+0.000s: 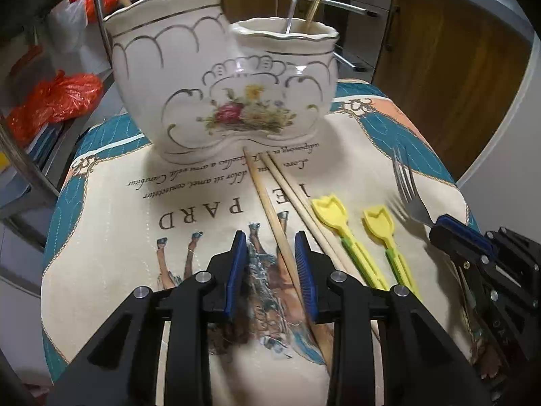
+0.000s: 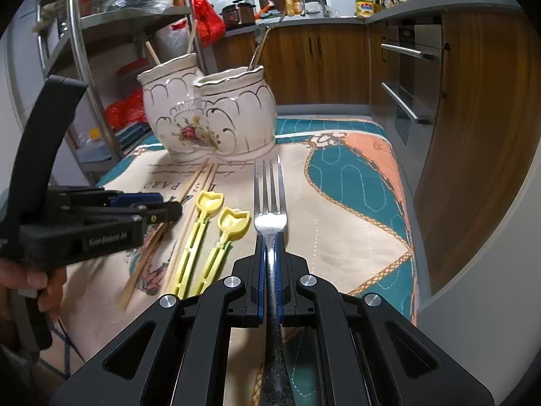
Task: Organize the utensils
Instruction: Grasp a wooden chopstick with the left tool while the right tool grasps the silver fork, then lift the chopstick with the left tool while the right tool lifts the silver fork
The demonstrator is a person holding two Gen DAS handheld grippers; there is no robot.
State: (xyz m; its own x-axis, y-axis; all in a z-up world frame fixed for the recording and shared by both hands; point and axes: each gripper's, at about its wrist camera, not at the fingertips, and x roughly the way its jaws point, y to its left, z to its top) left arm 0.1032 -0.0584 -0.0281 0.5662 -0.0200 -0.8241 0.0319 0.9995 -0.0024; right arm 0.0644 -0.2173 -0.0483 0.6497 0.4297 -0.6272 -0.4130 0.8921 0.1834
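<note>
Clamped between the right gripper (image 2: 269, 247) pads, the fork (image 2: 269, 203) points ahead; left gripper (image 1: 270, 253) straddles one chopstick (image 1: 270, 216), pads not touching.

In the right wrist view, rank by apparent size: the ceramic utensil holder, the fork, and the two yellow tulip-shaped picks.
1. ceramic utensil holder, though farthest away.
2. fork, enlarged by nearness to the camera.
3. The left yellow pick and right yellow pick look alike; not ranked.
</note>
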